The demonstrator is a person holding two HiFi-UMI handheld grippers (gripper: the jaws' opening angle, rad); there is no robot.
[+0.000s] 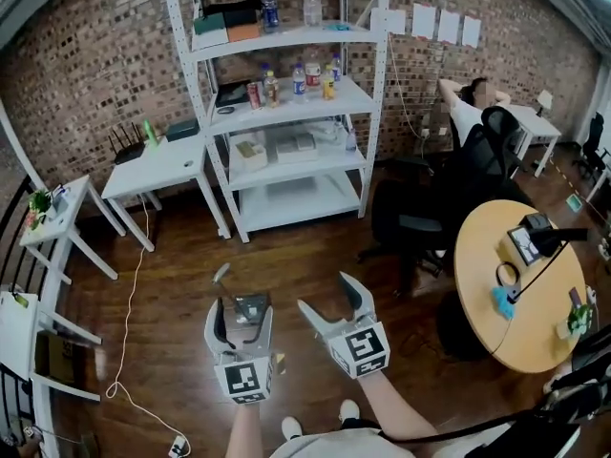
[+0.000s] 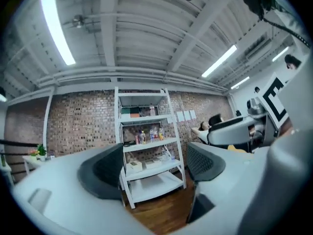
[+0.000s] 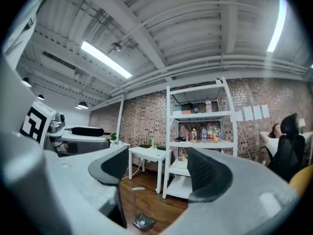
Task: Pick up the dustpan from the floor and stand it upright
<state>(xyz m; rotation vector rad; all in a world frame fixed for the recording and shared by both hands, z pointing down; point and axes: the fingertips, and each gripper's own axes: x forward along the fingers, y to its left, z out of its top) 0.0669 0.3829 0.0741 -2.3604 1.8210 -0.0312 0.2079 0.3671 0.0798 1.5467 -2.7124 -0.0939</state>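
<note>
Two grippers held level, both released and empty: your left gripper (image 1: 242,311) and right gripper (image 1: 326,294) have jaws apart.
Dustpan (image 3: 141,221) stands upright on the wood floor, handle up, out in front of the white shelf unit (image 1: 296,203). In the head view your left gripper covers part of it. Bottles (image 1: 300,79) and boxes sit on the shelves. Black office chair (image 1: 420,222) and round table (image 1: 487,284) are right, cable (image 1: 134,303) trails left.

On dark wooden plank floor (image 1: 172,294), grey long-handled dustpan (image 3: 143,222) upright; behind it, white metal shelving rack (image 1: 296,201) against red brick wall (image 1: 86,74); at right, round yellow wooden table (image 1: 487,284).
</note>
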